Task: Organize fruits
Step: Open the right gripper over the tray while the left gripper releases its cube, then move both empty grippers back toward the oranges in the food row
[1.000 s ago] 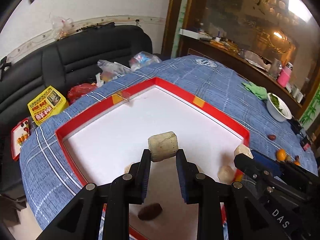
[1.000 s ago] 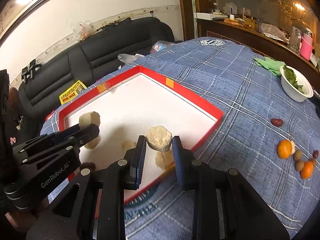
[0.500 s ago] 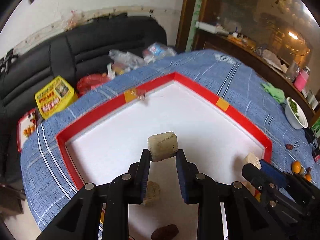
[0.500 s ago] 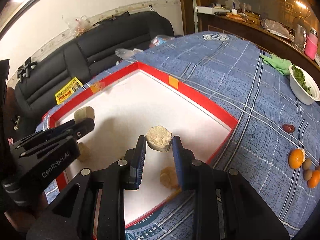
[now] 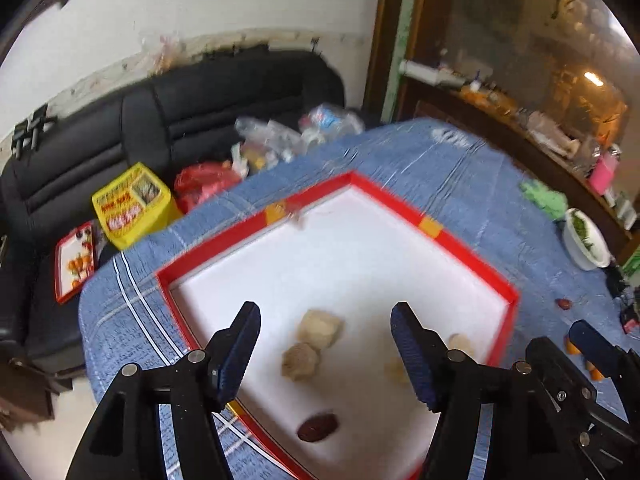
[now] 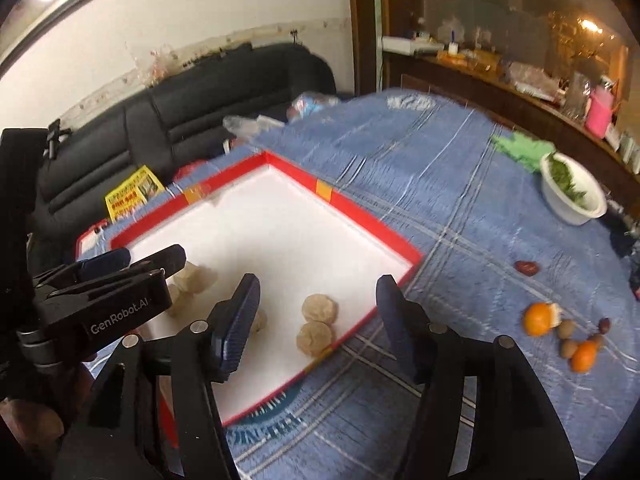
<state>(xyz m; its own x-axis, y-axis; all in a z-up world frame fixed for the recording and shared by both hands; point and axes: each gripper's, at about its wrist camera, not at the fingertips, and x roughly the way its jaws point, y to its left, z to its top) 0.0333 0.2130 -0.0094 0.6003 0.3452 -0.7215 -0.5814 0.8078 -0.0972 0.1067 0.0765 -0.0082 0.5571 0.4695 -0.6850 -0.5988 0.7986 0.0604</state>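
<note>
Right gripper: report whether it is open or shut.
Open, jaws opening. The right gripper holds nothing; its blue pads stand wide apart above two tan lumps lying in the red tray.

"GenRobot.AI" in white letters on the black body of the left gripper (image 6: 100, 276), seen from the right wrist view — only fully legible text.

Yellow box (image 5: 130, 204) on the black sofa (image 5: 120, 120): red print on the top face, characters blurred, not readable. Same box in the right wrist view, also unreadable.

Dark printed lettering on the blue tablecloth (image 6: 460, 200) just outside the near edge of the red-rimmed tray (image 6: 372, 228) — partly covered, letters not resolvable. White emblem at the tablecloth's far edge, too smeared to read.
</note>
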